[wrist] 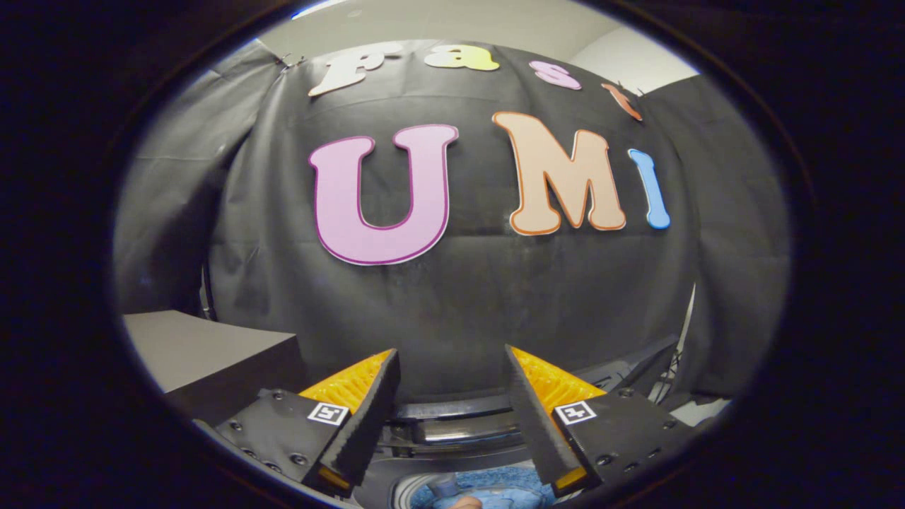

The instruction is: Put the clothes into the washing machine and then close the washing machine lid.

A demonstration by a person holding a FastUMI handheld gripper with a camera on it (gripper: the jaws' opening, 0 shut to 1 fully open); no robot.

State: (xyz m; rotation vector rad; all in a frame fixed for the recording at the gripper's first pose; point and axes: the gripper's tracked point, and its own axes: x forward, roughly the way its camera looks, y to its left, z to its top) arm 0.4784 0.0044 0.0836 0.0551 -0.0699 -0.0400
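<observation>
Gripper view: claw open, empty; blue clothes below; grey box left.

My jaws stand apart with nothing between them; their fingers look like matt black plastic, ribbed and rough on the inner faces, with textured orange plastic behind. Below them the washing machine shows glossy dark plastic and a shiny, chrome-like band. In its opening lie soft blue clothes. The grey box beside me looks matt and smooth.
</observation>
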